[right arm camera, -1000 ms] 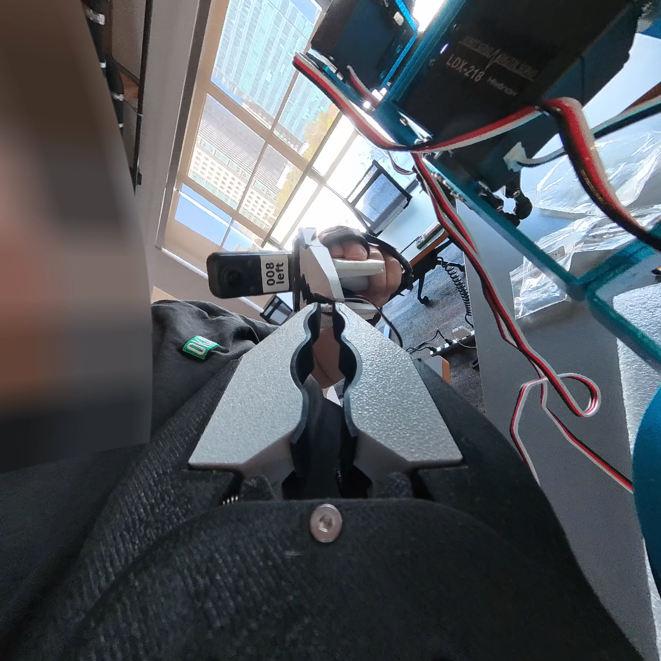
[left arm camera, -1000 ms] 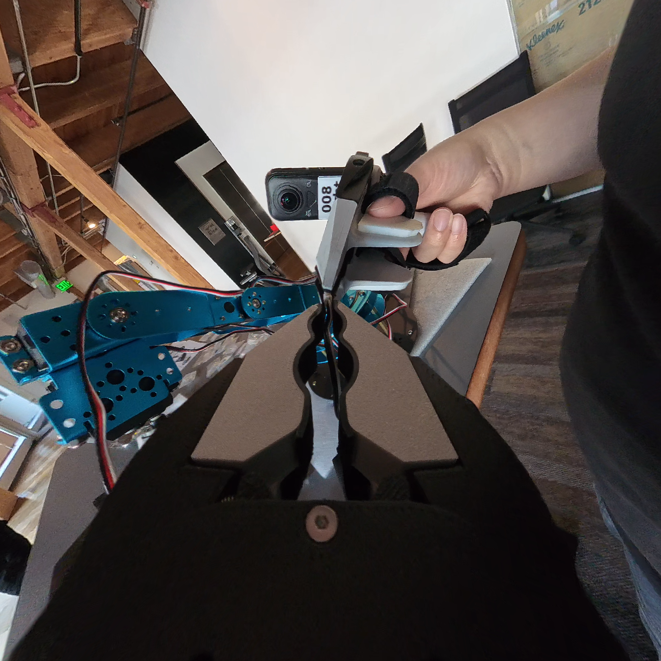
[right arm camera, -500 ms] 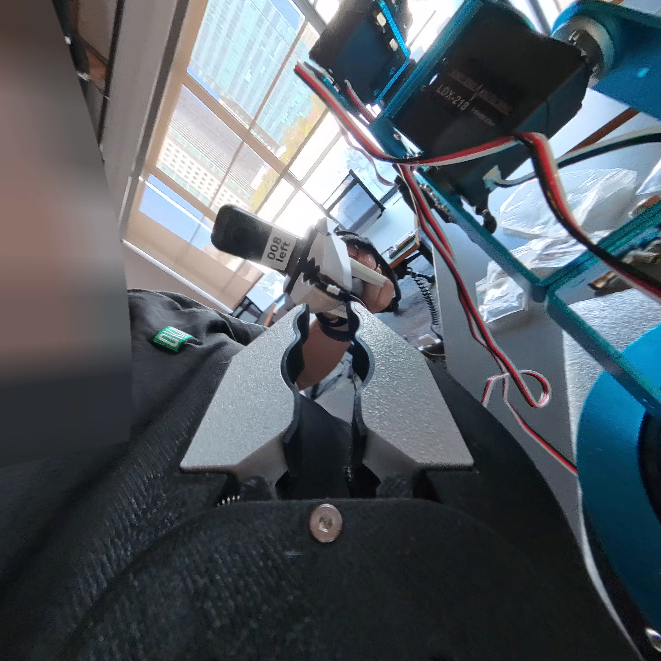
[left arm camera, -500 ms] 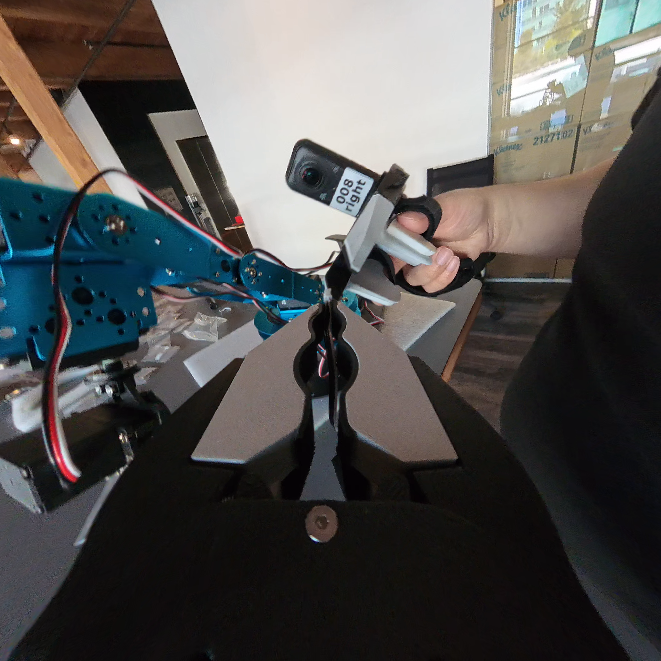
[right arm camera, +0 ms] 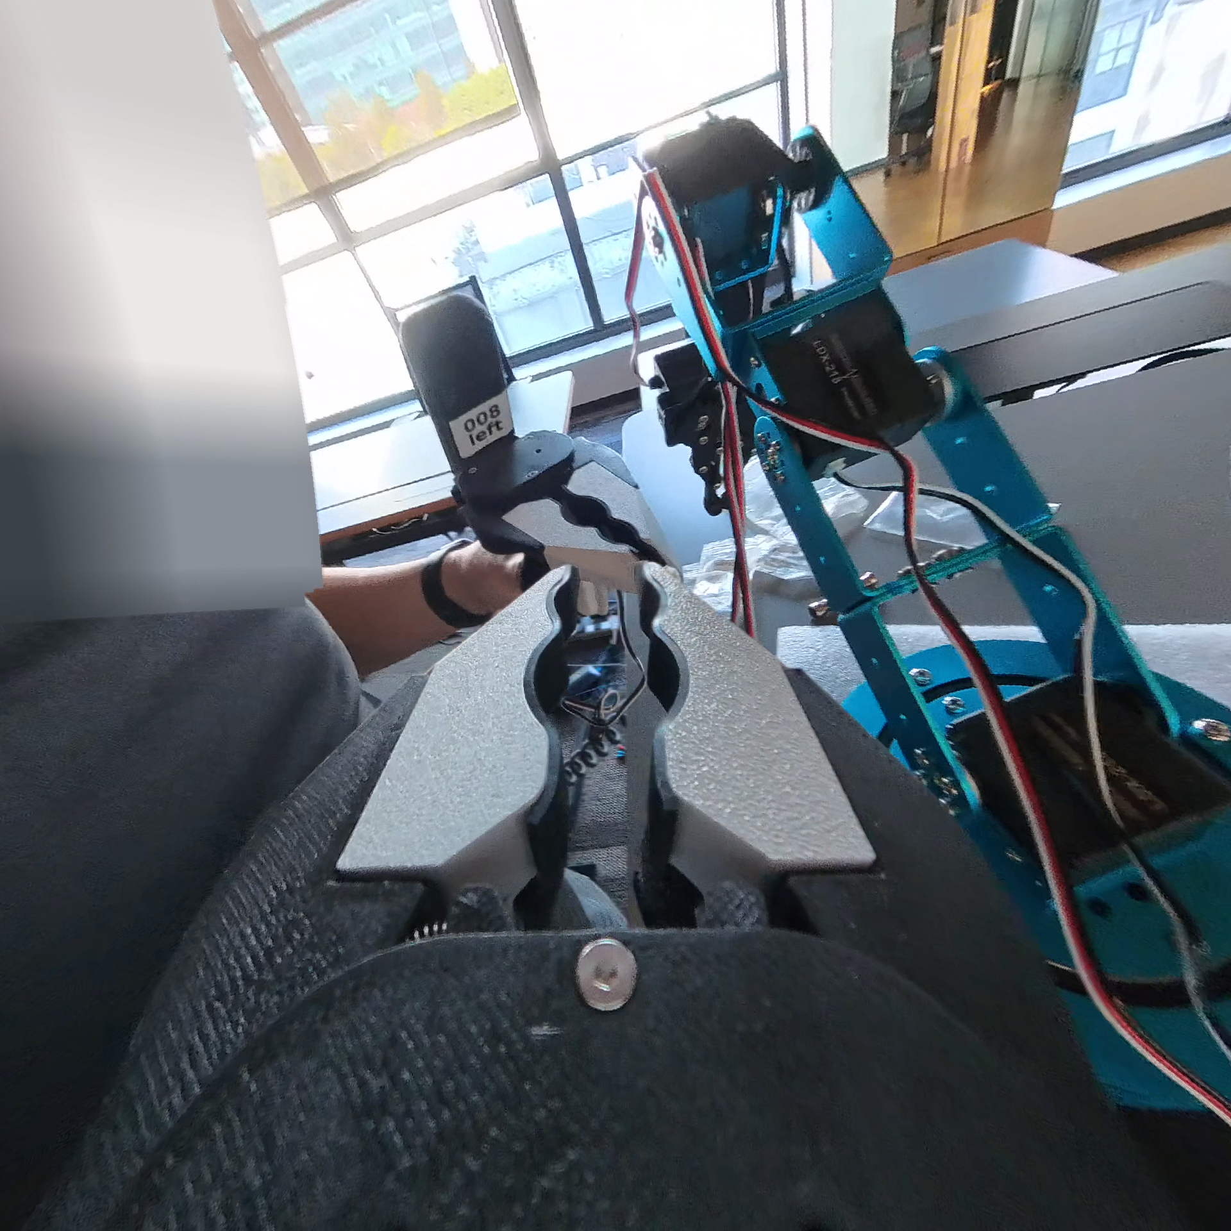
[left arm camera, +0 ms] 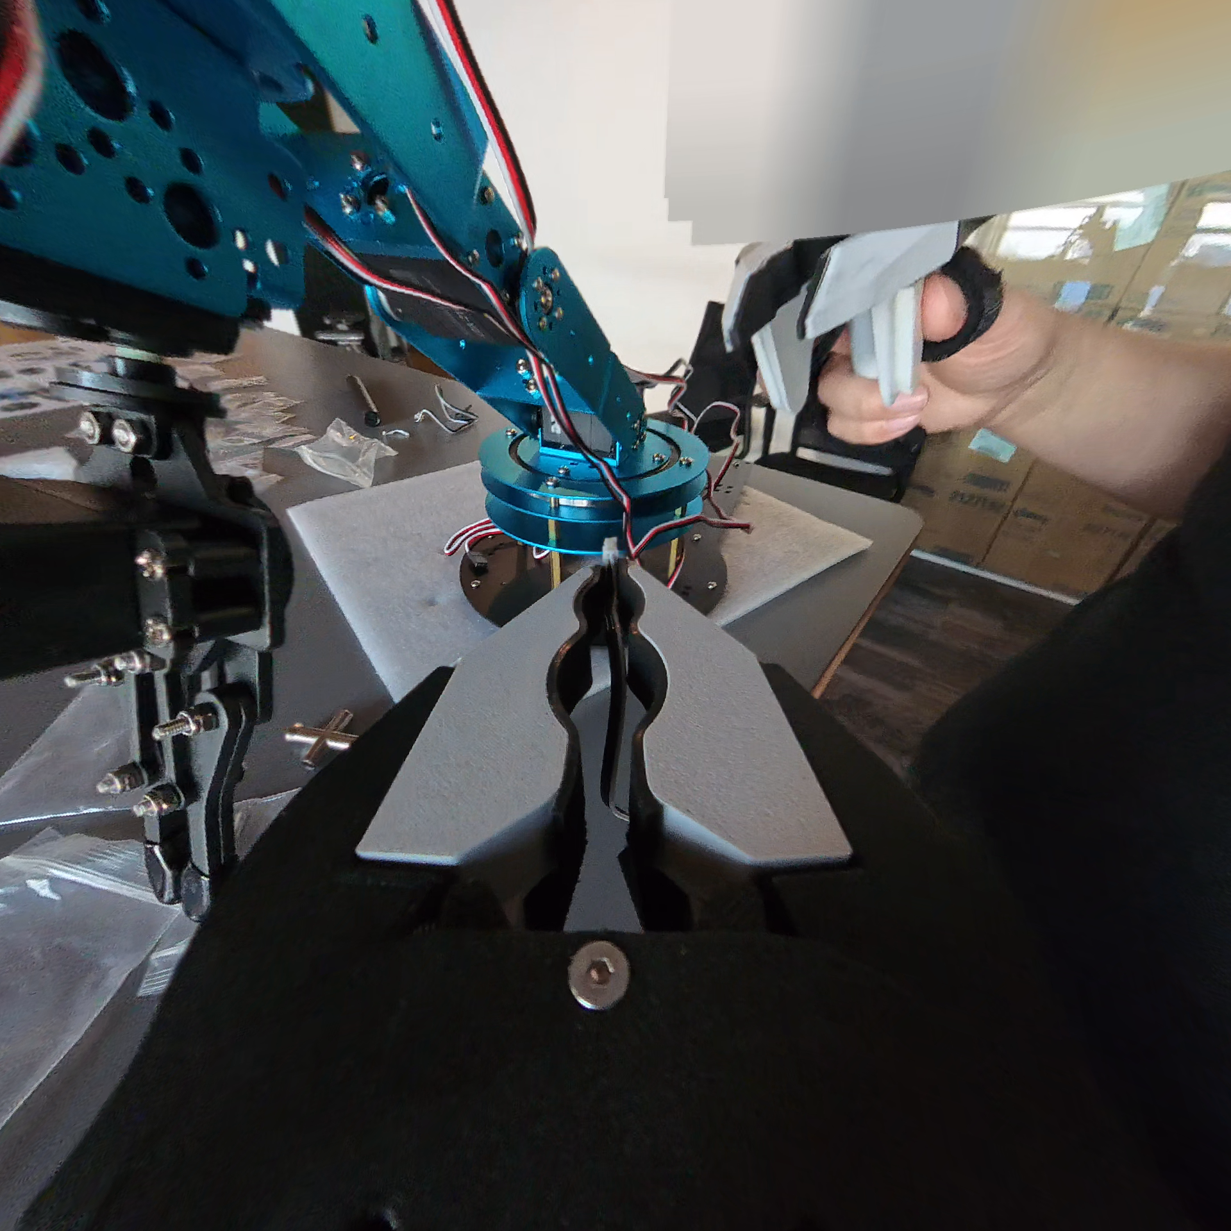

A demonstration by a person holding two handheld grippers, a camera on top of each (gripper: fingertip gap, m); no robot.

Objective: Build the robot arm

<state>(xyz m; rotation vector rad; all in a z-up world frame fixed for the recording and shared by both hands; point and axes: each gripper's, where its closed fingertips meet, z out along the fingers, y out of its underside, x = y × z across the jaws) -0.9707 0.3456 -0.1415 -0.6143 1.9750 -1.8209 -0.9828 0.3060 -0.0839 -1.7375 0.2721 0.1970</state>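
My left gripper (left arm camera: 609, 571) is shut on a thin black wire (left arm camera: 616, 666) that ends in a small white connector (left arm camera: 609, 550) at the fingertips. It hangs just in front of the round blue base (left arm camera: 593, 479) of a blue metal robot arm kit (left arm camera: 426, 220). My right gripper (right arm camera: 606, 578) has its jaws a little apart and grips nothing; a thin wire (right arm camera: 629, 659) shows in its gap. The left gripper (right arm camera: 639, 556) is just beyond its tips. The kit arm (right arm camera: 832, 413) stands to the right. In the left wrist view a hand holds the right gripper (left arm camera: 759, 346) up at the upper right.
The kit stands on a white foam pad (left arm camera: 400, 566) on a grey table (left arm camera: 886, 533). The kit's black claw (left arm camera: 180, 666) hangs close at left. A cross-shaped tool (left arm camera: 320, 733), plastic bags (left arm camera: 346, 453) and a pen-like tool (left arm camera: 363, 400) lie around. Red-white-black servo wires (right arm camera: 932, 479) trail loosely. One gripper's finger ends stand about 8 centimeters off the other's.
Both views have swung down towards the table and the blue base. The left gripper still grips the wire. The right gripper's jaws stand wider apart than one second ago.
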